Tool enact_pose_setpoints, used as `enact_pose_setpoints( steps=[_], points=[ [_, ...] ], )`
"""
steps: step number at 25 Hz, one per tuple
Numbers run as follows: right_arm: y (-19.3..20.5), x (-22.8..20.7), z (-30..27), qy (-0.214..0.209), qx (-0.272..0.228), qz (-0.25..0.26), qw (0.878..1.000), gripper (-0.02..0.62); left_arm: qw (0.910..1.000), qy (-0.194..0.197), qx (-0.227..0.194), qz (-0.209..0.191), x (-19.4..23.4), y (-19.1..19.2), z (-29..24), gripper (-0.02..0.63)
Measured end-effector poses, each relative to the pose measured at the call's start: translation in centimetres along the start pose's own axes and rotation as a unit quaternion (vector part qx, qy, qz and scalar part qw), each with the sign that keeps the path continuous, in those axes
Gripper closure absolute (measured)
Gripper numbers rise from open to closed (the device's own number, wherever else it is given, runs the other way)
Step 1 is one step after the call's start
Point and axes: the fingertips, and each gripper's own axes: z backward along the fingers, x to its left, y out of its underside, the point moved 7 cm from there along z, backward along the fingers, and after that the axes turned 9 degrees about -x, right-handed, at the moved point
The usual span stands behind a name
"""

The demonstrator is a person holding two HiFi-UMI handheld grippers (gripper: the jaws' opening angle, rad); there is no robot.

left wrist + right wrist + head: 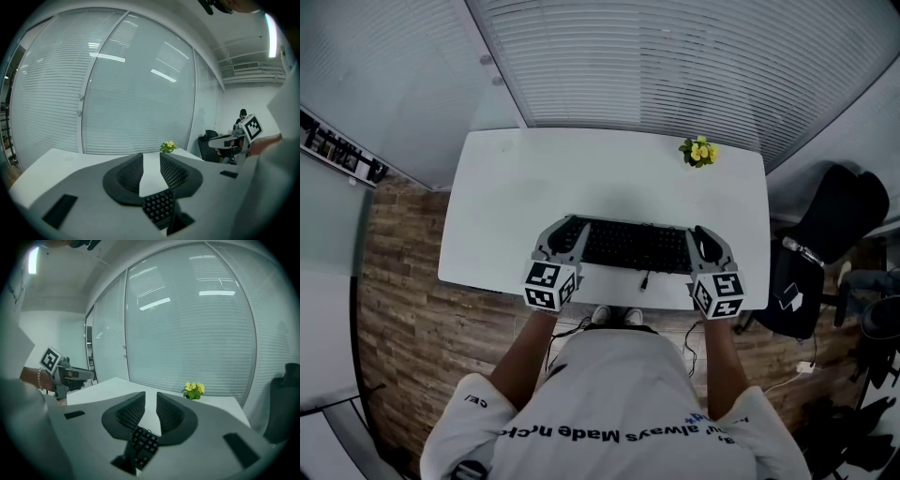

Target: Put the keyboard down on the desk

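Note:
A black keyboard (633, 246) lies lengthwise near the front edge of the white desk (516, 187). My left gripper (567, 234) is at its left end and my right gripper (703, 242) at its right end. In the left gripper view, the jaws of the left gripper (151, 157) stand narrow, with the end of the keyboard (159, 208) clamped deep between them. The right gripper (150, 397) holds the other end of the keyboard (143, 444) the same way. Whether the keyboard rests on the desk or hangs just above it, I cannot tell.
A small pot of yellow flowers (699, 151) stands at the desk's far right corner. A black office chair (834, 220) is to the right of the desk. A glass wall with blinds runs behind the desk. The keyboard's cable (645, 279) trails over the front edge.

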Motion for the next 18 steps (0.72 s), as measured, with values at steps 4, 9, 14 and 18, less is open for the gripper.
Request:
enact_pose_setpoints(
  steps=[4, 9, 14, 18],
  points=[
    [-3.1, 1.4, 1.5, -0.018, -0.026, 0.004, 0.999, 0.532, 0.9993, 0.017, -0.033, 0.006, -1.6, -3.0, 0.7, 0.497],
    [-6.4, 3.2, 3.1, -0.038, -0.053, 0.019, 0.998, 0.548, 0.9966, 0.034, -0.074, -0.012, -3.6, -6.4, 1.8, 0.532],
    [-8.8, 4.8, 4.3, -0.064, -0.075, 0.027, 0.995, 0.561, 0.9928, 0.056, -0.102, -0.026, -5.4, -8.8, 2.9, 0.557],
    [-10.5, 5.7, 5.3, -0.077, -0.084, 0.021, 0.993, 0.565, 0.9906, 0.075, -0.111, -0.027, -6.7, -11.0, 3.7, 0.565]
  ],
)
